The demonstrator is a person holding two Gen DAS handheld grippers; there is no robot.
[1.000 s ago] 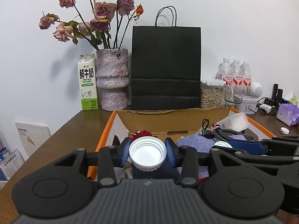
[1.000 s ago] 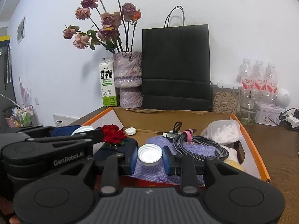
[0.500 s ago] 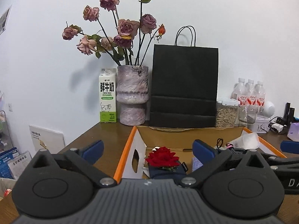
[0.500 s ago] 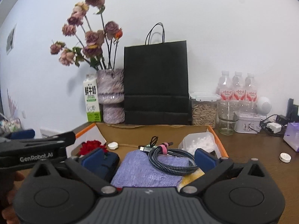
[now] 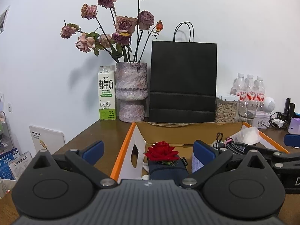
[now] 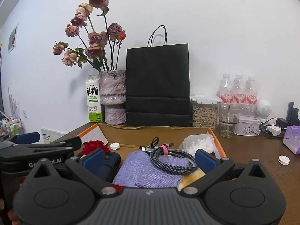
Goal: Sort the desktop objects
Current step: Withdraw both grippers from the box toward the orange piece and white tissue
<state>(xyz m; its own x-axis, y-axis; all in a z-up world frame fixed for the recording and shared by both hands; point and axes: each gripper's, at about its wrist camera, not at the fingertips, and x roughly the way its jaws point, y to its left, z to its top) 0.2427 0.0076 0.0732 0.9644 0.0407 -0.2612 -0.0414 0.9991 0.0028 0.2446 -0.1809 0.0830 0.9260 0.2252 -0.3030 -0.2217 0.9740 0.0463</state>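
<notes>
An open cardboard box with an orange rim lies in front of both grippers. Inside it a red rose rests on a dark blue case. In the right wrist view the box also holds a purple cloth, a coiled braided cable, a clear tub of white beads and a small white cap. My left gripper is open over the box's near left corner, with nothing between its pads. My right gripper is open above the cloth, also holding nothing.
Along the wall stand a black paper bag, a vase of dried roses, a milk carton, water bottles, a seed jar, a glass and a tin. A white cap lies right of the box.
Both grippers were shut on white lids a second ago. Their jaws have opened wide, the lids are out of sight, and both views have drawn back and up a little.
</notes>
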